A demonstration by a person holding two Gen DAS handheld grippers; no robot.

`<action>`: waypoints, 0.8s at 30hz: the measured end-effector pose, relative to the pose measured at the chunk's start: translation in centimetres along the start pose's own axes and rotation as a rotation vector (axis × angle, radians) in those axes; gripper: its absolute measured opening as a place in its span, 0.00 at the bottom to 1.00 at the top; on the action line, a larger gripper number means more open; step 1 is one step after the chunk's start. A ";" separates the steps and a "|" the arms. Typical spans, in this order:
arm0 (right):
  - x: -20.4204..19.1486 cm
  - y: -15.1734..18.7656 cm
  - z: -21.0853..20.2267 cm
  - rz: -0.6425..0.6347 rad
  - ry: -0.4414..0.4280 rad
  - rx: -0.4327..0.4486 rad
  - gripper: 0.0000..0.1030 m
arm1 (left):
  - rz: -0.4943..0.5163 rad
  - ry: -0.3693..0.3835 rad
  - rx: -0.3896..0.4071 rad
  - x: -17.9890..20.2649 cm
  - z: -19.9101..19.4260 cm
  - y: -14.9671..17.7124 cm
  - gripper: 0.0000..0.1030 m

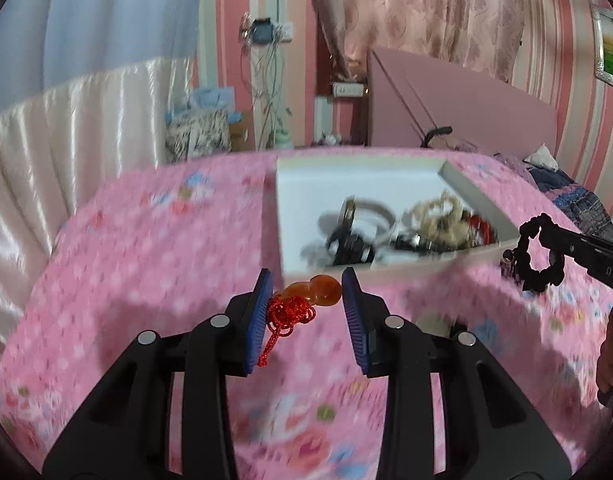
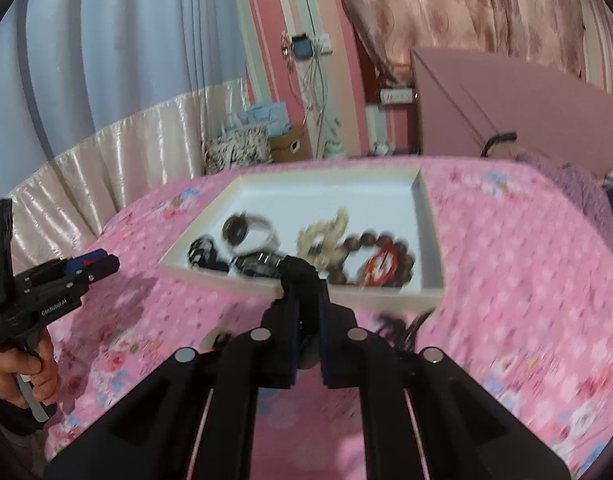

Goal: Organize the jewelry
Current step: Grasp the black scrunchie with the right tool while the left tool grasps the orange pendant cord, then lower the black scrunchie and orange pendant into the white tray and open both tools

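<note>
From the left wrist camera, the left gripper point(image 1: 306, 300) hovers just short of the shallow white cardboard tray point(image 1: 482, 200) on the pink floral bedspread point(image 1: 146, 240), its ribbed blue fingers point(image 1: 258, 312) spread apart, and between them sits a glossy amber gourd-shaped pendant on a knotted red cord point(image 1: 306, 300). The cord touches the left pad, but the right pad stands clear, so this looks like a release, or a grasp not yet made; whether the pendant rests on the bed or hangs, I cannot tell. Out to the right, the right gripper point(image 1: 546, 250) carries a black ruffled fabric scrunchie with a small charm point(image 1: 540, 254) near the tray's corner, likely lined up for a drop inside. Over to the right wrist camera: its fingers are clenched close on that soft black band point(image 2: 300, 270), poised just before the tray's near wall point(image 2: 226, 284). Already inside lie a silvery metal bangle point(image 2: 250, 232), a cream beaded piece point(image 2: 326, 232), a brown wooden bead bracelet point(image 2: 370, 240) with a red cord loop point(image 2: 380, 266) on it, and dark glossy pieces, blurred. The task's jewelry is mostly gathered; two pieces remain outside.
</note>
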State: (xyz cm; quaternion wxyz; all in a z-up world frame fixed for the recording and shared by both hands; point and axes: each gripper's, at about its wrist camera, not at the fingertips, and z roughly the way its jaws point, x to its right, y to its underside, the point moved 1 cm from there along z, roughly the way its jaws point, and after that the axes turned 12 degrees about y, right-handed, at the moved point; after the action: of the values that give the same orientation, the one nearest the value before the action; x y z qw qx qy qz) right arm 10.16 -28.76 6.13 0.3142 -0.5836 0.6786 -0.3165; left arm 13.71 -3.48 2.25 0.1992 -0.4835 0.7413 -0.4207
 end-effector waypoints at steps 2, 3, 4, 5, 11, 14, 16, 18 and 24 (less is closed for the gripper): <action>0.5 -1.3 0.4 0.003 0.012 0.020 0.07 | 0.005 -0.004 0.025 0.5 0.6 -1.5 0.33; 0.8 -1.7 0.5 0.006 0.014 0.027 0.07 | 0.005 -0.002 0.032 0.8 0.7 -2.0 0.33; 1.1 -2.4 0.7 0.010 0.016 0.034 0.07 | 0.004 -0.002 0.041 1.0 1.0 -2.6 0.33; 1.4 -2.8 0.9 0.014 0.017 0.039 0.07 | 0.001 -0.001 0.054 1.1 1.5 -3.6 0.33; 1.9 -6.6 3.4 0.015 0.021 0.088 0.07 | -0.012 -0.011 0.101 1.5 4.5 -6.9 0.33; 2.3 -7.5 4.8 0.043 0.022 0.090 0.07 | -0.035 -0.009 0.098 0.7 6.4 -7.9 0.33; 2.9 -8.2 6.1 0.072 0.023 0.084 0.07 | -0.052 -0.023 0.096 -0.3 7.6 -8.2 0.33; 3.4 -8.5 7.1 0.087 0.039 0.082 0.07 | -0.067 -0.035 0.101 -1.3 8.8 -8.2 0.33; 3.3 -7.0 9.3 0.079 0.103 0.085 0.07 | -0.085 -0.047 0.089 -2.9 10.9 -6.5 0.33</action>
State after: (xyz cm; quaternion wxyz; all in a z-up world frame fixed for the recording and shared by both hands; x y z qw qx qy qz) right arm 21.25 -33.47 5.91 0.3156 -0.5257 0.7022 -0.3620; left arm 26.28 -6.82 1.05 0.2200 -0.5149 0.6957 -0.4499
